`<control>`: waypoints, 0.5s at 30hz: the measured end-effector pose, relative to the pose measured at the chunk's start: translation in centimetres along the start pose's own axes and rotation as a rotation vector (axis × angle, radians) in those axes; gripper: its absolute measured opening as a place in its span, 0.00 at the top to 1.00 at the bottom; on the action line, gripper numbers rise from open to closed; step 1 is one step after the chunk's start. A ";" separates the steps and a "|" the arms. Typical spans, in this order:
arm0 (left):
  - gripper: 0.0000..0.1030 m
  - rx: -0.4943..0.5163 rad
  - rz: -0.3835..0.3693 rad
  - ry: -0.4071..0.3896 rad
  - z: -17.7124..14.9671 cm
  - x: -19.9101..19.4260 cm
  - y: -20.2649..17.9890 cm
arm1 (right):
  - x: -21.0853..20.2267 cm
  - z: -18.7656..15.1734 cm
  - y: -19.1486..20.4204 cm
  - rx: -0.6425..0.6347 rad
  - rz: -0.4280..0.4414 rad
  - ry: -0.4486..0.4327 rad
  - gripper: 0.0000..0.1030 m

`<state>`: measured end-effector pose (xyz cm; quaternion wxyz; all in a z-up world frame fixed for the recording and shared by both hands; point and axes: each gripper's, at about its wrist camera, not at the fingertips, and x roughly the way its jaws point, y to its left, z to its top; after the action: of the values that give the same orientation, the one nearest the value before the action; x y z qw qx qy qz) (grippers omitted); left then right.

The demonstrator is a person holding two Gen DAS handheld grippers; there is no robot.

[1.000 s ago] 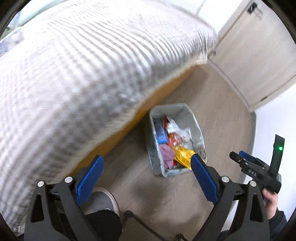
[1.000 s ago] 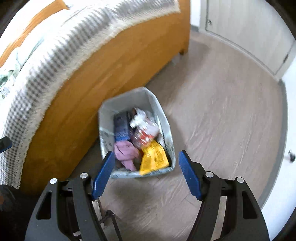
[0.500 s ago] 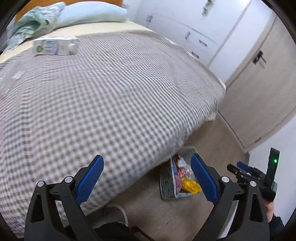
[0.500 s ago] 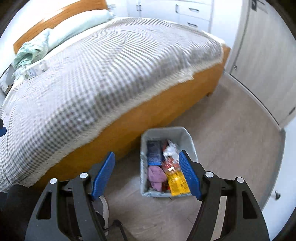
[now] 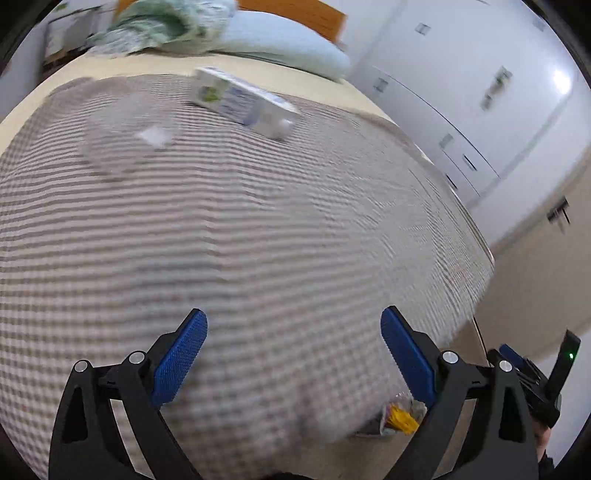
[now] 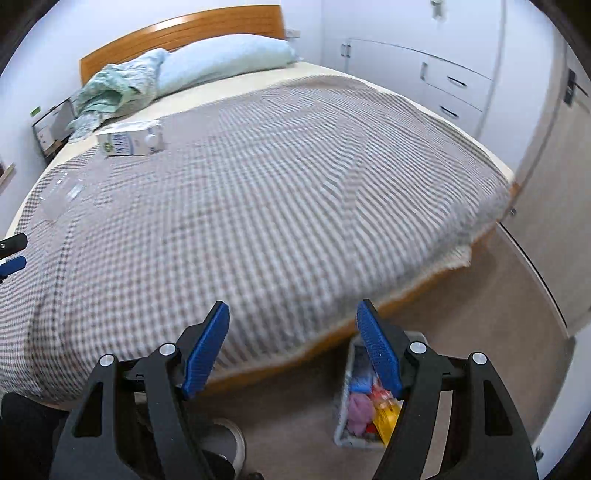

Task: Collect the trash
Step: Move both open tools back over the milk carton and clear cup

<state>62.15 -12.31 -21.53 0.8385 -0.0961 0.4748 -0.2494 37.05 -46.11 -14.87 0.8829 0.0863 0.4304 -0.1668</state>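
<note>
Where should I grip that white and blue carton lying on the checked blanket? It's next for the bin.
Take the white and blue carton across its narrow flat sides at mid-body, coming down from above. It lies on its side on the checked blanket, long and boxy; its capped end looks less even to grip.

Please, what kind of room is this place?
Most likely a bedroom in a home. A bed with a checked blanket fills the view, a pale pillow lies against a wooden headboard, and white built-in wardrobes with drawers line the far wall.
</note>
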 end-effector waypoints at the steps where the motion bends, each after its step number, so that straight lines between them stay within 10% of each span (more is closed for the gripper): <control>1: 0.11 -0.021 0.006 -0.009 0.7 -0.2 1.5 | 0.4 0.8 1.0 -0.013 0.009 -0.006 0.33; 15: 0.07 -0.444 -0.091 -0.015 14.1 2.7 25.6 | 5.9 11.4 14.5 -0.294 0.160 -0.070 0.28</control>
<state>83.56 7.17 -26.20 0.7882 -0.3013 0.5070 -0.1757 54.11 -37.30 -12.37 0.9110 -0.0158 0.4107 -0.0338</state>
